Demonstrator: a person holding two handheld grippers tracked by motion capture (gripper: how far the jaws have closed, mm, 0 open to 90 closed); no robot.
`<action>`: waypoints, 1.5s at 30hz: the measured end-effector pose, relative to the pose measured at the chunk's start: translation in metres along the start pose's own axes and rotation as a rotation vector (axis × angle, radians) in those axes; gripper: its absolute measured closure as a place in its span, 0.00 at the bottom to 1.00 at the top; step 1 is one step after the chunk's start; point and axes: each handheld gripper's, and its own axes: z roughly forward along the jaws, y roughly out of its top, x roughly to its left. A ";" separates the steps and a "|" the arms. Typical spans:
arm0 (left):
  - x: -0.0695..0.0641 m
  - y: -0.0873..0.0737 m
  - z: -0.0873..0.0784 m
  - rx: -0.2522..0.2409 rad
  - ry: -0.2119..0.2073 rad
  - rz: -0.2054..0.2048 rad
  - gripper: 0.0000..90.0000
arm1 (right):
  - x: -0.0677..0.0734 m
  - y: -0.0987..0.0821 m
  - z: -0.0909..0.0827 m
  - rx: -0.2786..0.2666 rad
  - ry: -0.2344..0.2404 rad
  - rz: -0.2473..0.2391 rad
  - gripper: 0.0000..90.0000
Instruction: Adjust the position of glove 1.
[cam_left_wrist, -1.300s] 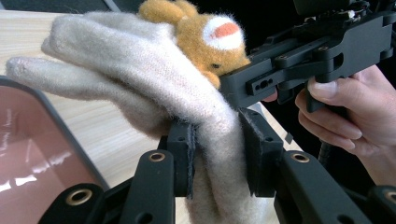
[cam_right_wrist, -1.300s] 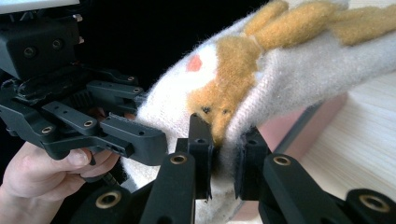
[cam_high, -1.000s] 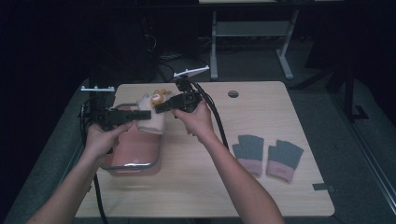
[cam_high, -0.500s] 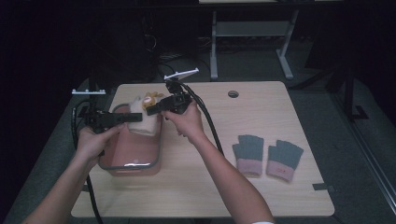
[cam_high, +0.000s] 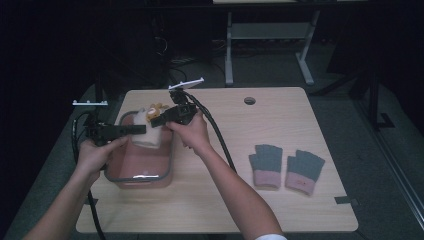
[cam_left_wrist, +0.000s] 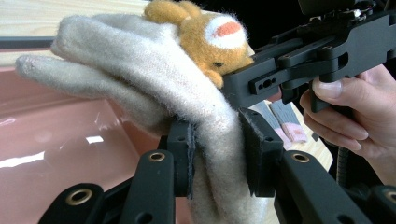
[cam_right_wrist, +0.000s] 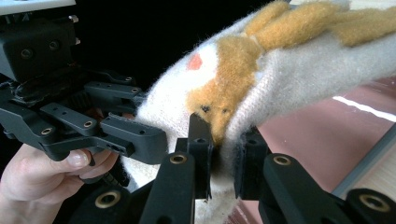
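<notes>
- At the left of the high view, our left gripper (cam_high: 134, 130) points toward frame right; its jaws are clenched on the cream glove (cam_high: 149, 135), pinching a bunched fold of the knit, as the left gripper view shows.
- The glove (cam_left_wrist: 154, 88) hangs over the pink bin (cam_high: 142, 165) at centre left of the high view, apart from its floor as far as we can judge. Its long axis runs roughly left to right between the two grips, with the orange animal patch (cam_high: 155, 109) on the upper side.
- Our right gripper (cam_high: 156, 120) comes in from frame right, jaws clenched on the glove just beside the patch (cam_right_wrist: 219, 93).
- Both grips sit about equally near; the bin lies directly below, so the coming move reads as straight down.
- Lower right on the tabletop (cam_high: 240, 210): a grey-and-pink glove pair (cam_high: 285, 167), well apart.
</notes>
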 end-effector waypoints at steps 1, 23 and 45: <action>0.001 -0.001 0.000 0.000 0.000 -0.003 0.75 | -0.001 0.000 0.002 0.004 0.001 0.007 0.88; 0.032 -0.022 0.008 0.044 0.052 -0.075 0.75 | -0.025 -0.008 0.044 0.057 0.006 0.057 0.88; 0.047 -0.040 0.025 0.177 0.150 -0.109 0.75 | -0.047 -0.024 0.075 0.162 -0.048 0.090 0.86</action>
